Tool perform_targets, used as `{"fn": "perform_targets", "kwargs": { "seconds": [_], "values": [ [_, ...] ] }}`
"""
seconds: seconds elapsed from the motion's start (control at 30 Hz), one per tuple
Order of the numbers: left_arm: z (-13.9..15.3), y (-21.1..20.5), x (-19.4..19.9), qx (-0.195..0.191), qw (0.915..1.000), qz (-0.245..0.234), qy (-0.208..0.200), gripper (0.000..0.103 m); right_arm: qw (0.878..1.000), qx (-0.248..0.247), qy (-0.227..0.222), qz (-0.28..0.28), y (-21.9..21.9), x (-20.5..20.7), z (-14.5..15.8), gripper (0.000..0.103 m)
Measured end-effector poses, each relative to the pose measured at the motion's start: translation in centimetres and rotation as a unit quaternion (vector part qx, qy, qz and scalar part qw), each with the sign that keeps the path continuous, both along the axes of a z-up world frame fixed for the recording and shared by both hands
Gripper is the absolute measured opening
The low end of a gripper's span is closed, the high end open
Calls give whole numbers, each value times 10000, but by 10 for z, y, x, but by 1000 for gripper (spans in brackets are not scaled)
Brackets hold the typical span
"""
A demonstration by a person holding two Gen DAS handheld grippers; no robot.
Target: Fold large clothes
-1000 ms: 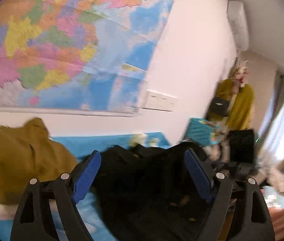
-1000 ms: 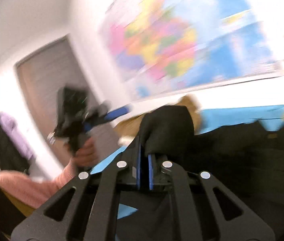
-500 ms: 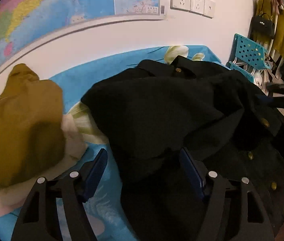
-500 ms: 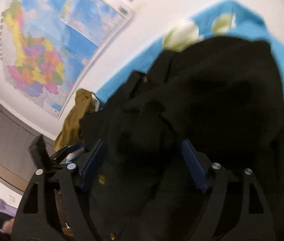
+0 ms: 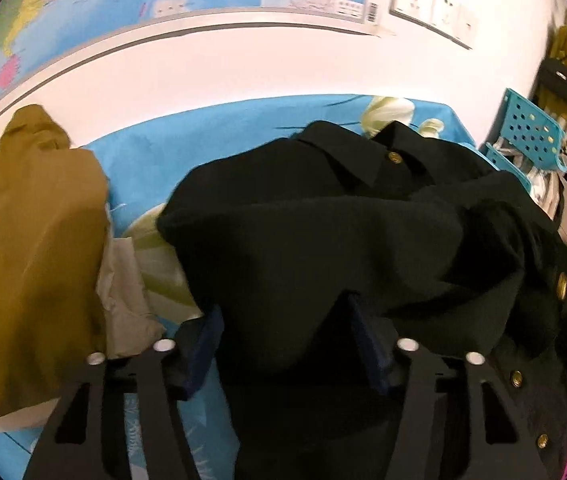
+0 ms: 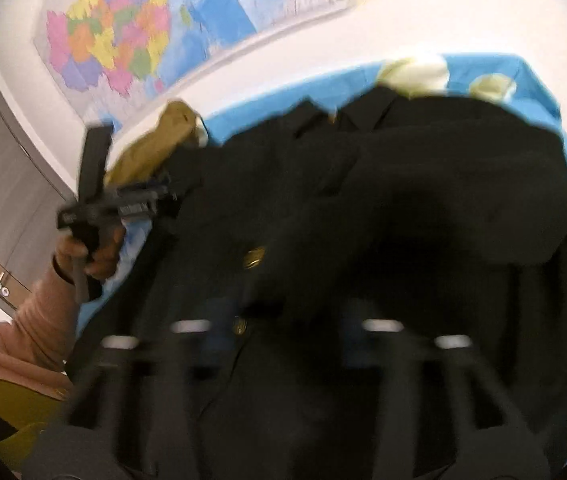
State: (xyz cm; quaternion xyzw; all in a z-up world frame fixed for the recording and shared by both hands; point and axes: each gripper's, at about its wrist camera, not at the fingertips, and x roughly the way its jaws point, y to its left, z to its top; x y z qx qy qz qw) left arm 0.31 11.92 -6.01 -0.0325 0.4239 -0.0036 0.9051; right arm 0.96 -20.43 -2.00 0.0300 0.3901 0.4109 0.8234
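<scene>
A: Since the earlier frame both grippers have dropped from the wall map to the black coat. It lies heaped mid-frame on the blue sheet.

B: Jaws? Left gripper has been closing, with a coat fold between the blue pads, pinch not confirmed. Right gripper is blurred; its jaws have just been closing and look part spread over cloth.

A: Grab one layer only, near the hem, clear of the brass button. Keep off the mustard garment at left.
</scene>
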Motion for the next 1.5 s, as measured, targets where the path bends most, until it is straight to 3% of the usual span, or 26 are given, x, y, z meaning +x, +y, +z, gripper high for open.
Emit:
{"fn": "perform_targets", "kwargs": {
  "seconds": [0.07, 0.13, 0.2, 0.3, 0.37, 0.47, 0.5, 0.57, 0.63, 0.7, 0.8, 0.87, 0.93, 0.97, 1.0, 1.1, 1.2, 1.33, 1.4, 1.43, 1.47, 1.5],
  "values": [
    [1, 6, 0, -14, 9998, 188, -58, 47, 9997, 103, -169, -169, -17, 13, 22, 11],
    [2, 10, -2, -58, 9993, 364, -112, 46, 9976, 178, -447, -500, -42, 33, 47, 11],
    [2, 9, -5, -25, 9988, 449, -176, 47, 9959, 41, -523, -740, -55, 53, 53, 11],
    [1, 4, -7, 124, 9983, 508, -245, 49, 9948, -230, -141, -986, -59, 87, 33, 11],
    [3, 4, -9, 177, 9981, 532, -260, 59, 9925, -465, 201, -1108, -60, 104, 5, 13],
    [11, 2, -17, 281, 9976, 472, -427, 61, 9884, -406, 520, -1370, -68, 110, -17, 19],
    [16, 0, -23, 374, 9970, 422, -534, 61, 9877, -197, 528, -1460, -77, 107, -17, 27],
    [25, -7, -32, 494, 9958, 211, -741, 67, 9877, 84, 356, -1523, -86, 97, -8, 55],
    [33, -16, -41, 636, 9938, -20, -911, 70, 9889, 457, 267, -1386, -95, 87, 3, 77],
    [35, -23, -42, 627, 9934, -268, -925, 70, 9908, 570, 221, -1207, -91, 81, 8, 77],
    [30, -36, -36, 633, 9926, -595, -850, 71, 9931, 131, 252, -1139, -74, 83, -1, 77],
    [20, -43, -27, 663, 9933, -653, -679, 71, 9929, -49, 287, -1153, -66, 89, -10, 61],
    [11, -45, -20, 603, 9944, -677, -551, 71, 9937, -141, 215, -1088, -60, 93, -13, 27],
    [6, -46, -16, 632, 9948, -647, -477, 71, 9940, -166, 122, -1076, -58, 93, -11, 21],
    [3, -46, -13, 667, 9949, -618, -433, 71, 9947, -159, -57, -1018, -56, 92, -4, 8],
    [2, -44, -11, 654, 9953, -572, -417, 70, 9943, 89, -414, -974, -55, 89, 23, 6],
    [10, -51, -26, 508, 9916, -1012, -623, 71, 9929, 487, -608, -903, -52, 94, 53, 3],
    [8, -72, -37, 912, 9816, -1510, -730, 74, 9904, 681, -982, -700, -35, 104, 88, 3],
    [-4, -81, -24, 1292, 9806, -1391, -489, 50, 9883, 831, -1103, -648, -27, 112, 103, 3],
    [-6, -81, -16, 1498, 9804, -1214, -411, 18, 9870, 910, -1161, -644, -26, 114, 109, 3],
    [-6, -79, -8, 1669, 9804, -969, -398, 8, 9845, 1024, -1267, -651, -25, 116, 117, 3],
    [3, -72, -2, 1603, 9830, -711, -553, 8, 9825, 1106, -1360, -631, -26, 115, 122, 3]
  ]
}}
